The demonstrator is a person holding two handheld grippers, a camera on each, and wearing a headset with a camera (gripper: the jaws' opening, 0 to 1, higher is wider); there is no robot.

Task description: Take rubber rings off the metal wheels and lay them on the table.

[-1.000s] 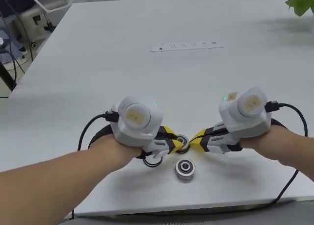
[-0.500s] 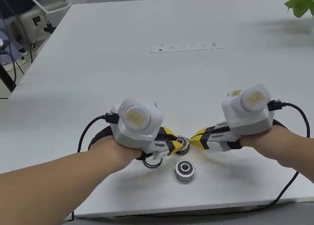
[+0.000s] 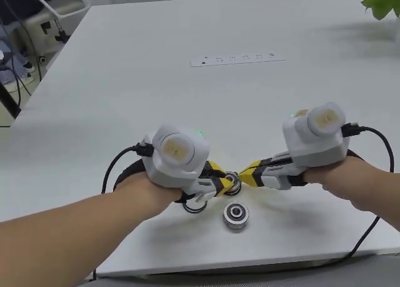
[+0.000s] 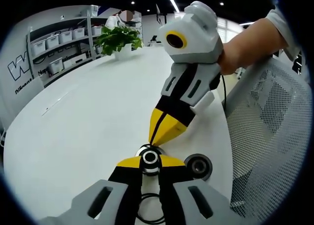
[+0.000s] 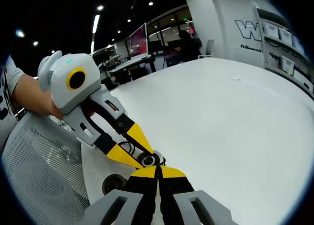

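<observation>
R hand-held gripper [image 5: 158, 168], clenched, has crept onto the wheel [image 4: 149, 157] that L hand-held gripper [image 3: 224, 184] grips; peel-off prob next.

The table [image 3: 125, 99] is seen as plain white. The left gripper [image 3: 222, 182] and right gripper [image 3: 245, 173] are cased in white, with black jaws tipped in yellow and a small green light on each casing. The wheel [image 3: 232, 182] between the jaw tips is silver with a dark rim. Just nearer than the wheel, a second wheel [image 3: 236, 214] is silver banded in black. Left of the wheel, a ring [image 3: 194, 206] is black. The cables [image 3: 115, 165] are black. Far beyond the wheel, a strip [image 3: 237, 59] is white and leaves [image 3: 382, 0] are green. A chair [image 4: 274, 127] is grey mesh.
</observation>
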